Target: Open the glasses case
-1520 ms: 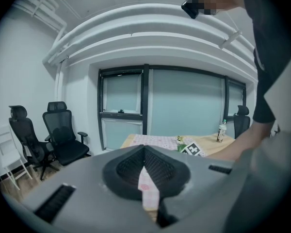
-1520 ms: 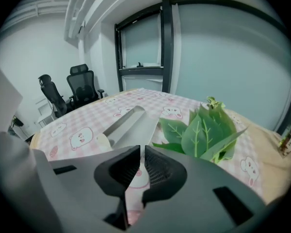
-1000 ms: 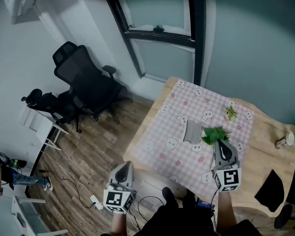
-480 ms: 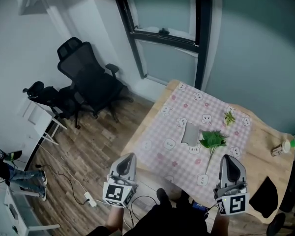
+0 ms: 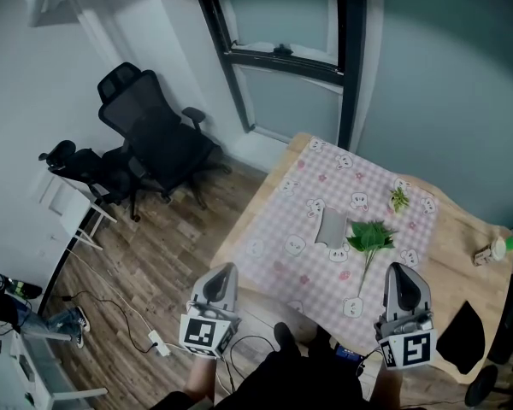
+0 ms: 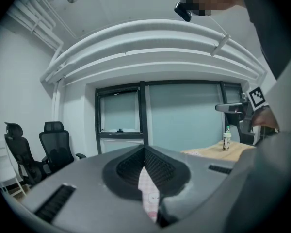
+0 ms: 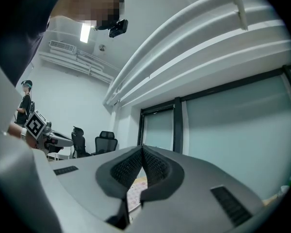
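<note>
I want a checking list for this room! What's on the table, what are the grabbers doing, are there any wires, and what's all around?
Surface: wooden table, with a pink checked tablecloth over its left part.
Job's things: grey glasses case lies on the cloth, apart from both grippers.
Clutter: leafy green sprig beside the case; smaller sprig; small bottle; black object at the near edge.
Grippers: left gripper and right gripper are at the table's near side, fingers together, holding nothing.
Cables: wires and a white power strip on the floor.
Surroundings: black office chairs, window, wood floor.
</note>
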### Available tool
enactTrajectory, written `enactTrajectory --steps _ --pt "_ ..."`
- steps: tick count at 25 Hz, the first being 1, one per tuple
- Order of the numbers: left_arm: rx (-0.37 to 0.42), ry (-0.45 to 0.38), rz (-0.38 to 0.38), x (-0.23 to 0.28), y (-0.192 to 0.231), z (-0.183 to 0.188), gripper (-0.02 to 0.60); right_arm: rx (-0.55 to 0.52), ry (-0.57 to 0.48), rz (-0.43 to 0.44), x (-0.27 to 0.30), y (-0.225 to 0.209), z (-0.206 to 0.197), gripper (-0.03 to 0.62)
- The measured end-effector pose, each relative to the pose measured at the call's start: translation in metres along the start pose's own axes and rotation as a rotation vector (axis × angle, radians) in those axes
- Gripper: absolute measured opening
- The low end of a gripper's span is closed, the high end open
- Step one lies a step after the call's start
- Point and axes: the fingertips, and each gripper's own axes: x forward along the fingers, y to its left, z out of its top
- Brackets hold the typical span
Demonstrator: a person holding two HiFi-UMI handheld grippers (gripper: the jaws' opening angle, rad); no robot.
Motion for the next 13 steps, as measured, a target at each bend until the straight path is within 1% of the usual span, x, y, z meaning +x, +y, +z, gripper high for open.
enactTrajectory --steps 3,7,9,13 --pt "-0.029 0.014 0.007 0.000 -0.003 0.001 -0.002 0.015 0.014 0.007 0.001 -0.001 -0.008 0.017" --pt "-0.008 0.003 0.000 0.001 -0.005 -0.004 -0.002 0.031 0.036 0.016 0.003 0.000 -0.020 0.017" --pt "-0.014 0.006 0.004 0.000 -0.005 -0.004 -0.002 0.030 0.035 0.024 0.005 0.002 -0.021 0.017" --pt "0.008 0.000 0.003 -0.003 -0.002 -0.008 -0.002 0.022 0.034 0.035 0.006 0.005 -0.020 0.017"
